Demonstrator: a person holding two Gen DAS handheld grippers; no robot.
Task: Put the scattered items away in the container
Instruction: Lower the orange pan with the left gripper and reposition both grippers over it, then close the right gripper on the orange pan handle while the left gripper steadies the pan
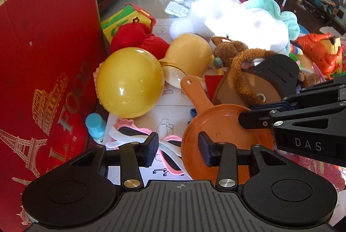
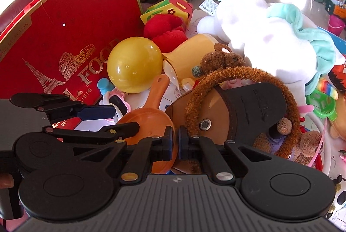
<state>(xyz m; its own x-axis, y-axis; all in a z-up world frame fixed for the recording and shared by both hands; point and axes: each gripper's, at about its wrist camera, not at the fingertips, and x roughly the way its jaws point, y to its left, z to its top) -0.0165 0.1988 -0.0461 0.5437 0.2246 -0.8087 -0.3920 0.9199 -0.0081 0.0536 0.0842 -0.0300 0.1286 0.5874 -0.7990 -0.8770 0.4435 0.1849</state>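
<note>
An orange toy frying pan [image 1: 225, 141] lies in the pile, its handle pointing away; it also shows in the right wrist view [image 2: 149, 119]. My right gripper [image 2: 175, 143] is shut on the pan's near rim; it enters the left wrist view from the right [image 1: 257, 115]. My left gripper [image 1: 178, 149] is open just above pink-and-white toy glasses [image 1: 138, 136], its right finger over the pan. A yellow ball [image 1: 129, 82], a yellow jug [image 1: 188, 56], a brown plush headband [image 2: 242, 80] and a brown-black sandal [image 2: 244, 111] lie behind. The red gift box [image 1: 47, 63] stands at the left.
A large white-and-teal plush [image 1: 240, 22] fills the back. A red plush [image 1: 138, 37], a foam cube [image 1: 127, 18], a small blue-capped bottle [image 1: 95, 126] and an orange toy dinosaur [image 1: 320, 48] lie around. Printed paper sheets [image 1: 170, 106] lie under the toys.
</note>
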